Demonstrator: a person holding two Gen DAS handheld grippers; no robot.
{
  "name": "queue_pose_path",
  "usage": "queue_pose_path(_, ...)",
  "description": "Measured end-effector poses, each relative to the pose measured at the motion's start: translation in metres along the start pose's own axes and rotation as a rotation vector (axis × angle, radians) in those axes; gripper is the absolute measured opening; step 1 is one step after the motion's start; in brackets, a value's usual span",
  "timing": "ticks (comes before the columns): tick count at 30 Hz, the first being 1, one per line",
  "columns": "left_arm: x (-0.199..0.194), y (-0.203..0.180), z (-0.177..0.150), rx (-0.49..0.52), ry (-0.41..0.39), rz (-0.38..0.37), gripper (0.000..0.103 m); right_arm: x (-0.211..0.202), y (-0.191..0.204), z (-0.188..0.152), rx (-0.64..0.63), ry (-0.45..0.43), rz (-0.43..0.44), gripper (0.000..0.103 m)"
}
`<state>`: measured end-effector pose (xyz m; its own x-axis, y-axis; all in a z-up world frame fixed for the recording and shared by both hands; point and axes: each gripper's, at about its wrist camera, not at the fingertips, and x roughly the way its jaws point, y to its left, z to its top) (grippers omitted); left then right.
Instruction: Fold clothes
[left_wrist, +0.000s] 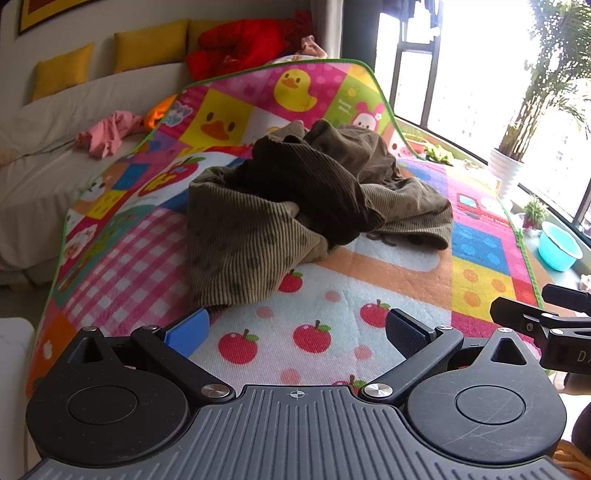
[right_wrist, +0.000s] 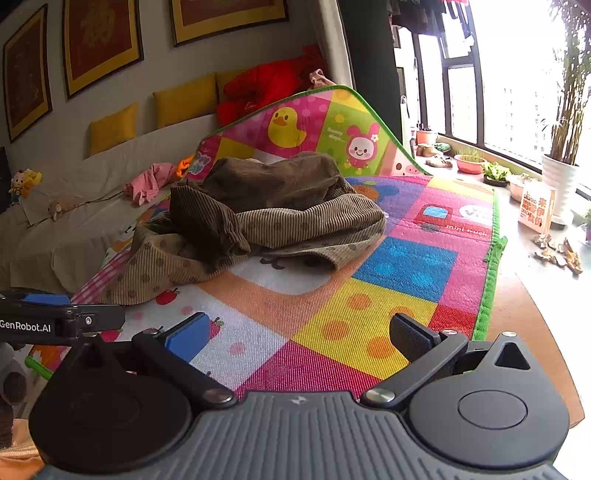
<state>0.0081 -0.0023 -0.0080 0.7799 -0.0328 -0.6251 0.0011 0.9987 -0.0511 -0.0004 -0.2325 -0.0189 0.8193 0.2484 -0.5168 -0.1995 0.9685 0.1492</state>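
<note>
Lying crumpled on colourful play mat (left_wrist: 369, 291): brown corduroy garment (left_wrist: 295, 199). Left gripper (left_wrist: 297, 332), right gripper (right_wrist: 299, 338) both wide apart, empty, short of garment.

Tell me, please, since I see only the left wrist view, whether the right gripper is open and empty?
Observer: Yes, the right gripper is open and empty, over the play mat.
Operator: Is it touching the garment?
Observer: No. The brown corduroy garment lies crumpled ahead, apart from both fingers.
Operator: What lies right of the mat?
Observer: Wooden tabletop, with dried scraps near an orange sign.
</note>
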Motion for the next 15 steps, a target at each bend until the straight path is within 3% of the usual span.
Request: queue_pose_path(15, 0.0027, 0.0008, -0.0017, 0.000, 0.012, -0.001, 0.103, 0.0016, -0.0018, -0.0016, 0.000, 0.009, -0.003, 0.103)
